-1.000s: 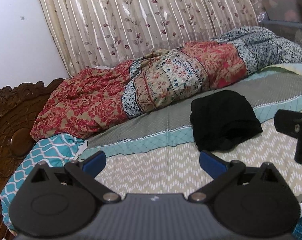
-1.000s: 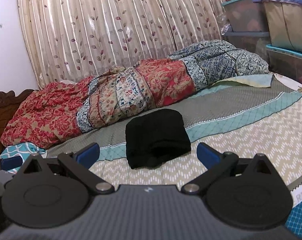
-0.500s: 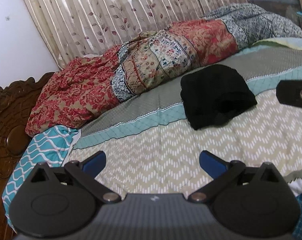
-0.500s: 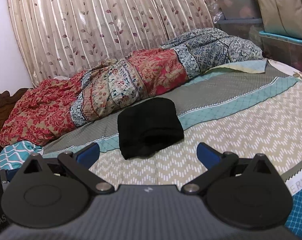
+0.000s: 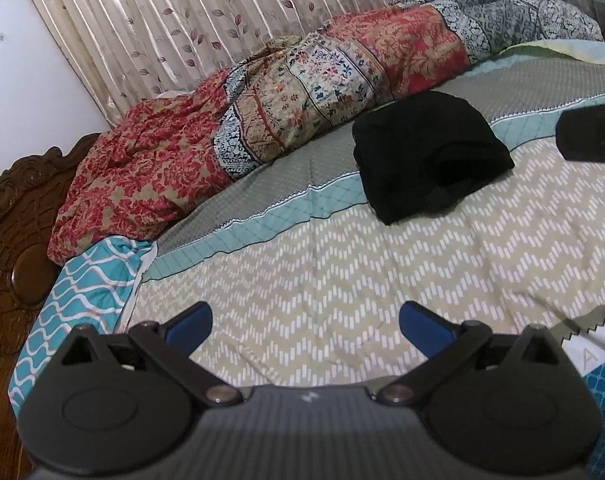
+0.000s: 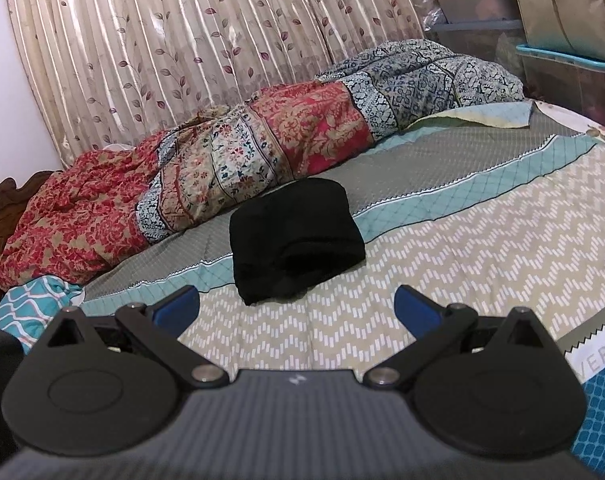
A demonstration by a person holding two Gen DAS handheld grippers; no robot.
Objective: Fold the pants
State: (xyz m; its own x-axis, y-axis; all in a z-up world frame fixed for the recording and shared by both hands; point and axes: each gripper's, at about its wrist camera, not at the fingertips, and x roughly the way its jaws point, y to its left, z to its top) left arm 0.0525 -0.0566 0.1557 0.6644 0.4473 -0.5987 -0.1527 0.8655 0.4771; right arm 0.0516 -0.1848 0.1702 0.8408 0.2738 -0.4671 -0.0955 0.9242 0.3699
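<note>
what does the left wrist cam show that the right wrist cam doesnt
Only the left wrist view shows the carved wooden headboard at full height and a black part of the right gripper's body at its right edge. Only the right wrist view shows the stacked storage bins beside the bed. Both show the folded black pants on the zigzag bedsheet, the patterned quilt against the curtain, and their own open, empty gripper: left gripper, right gripper.
</note>
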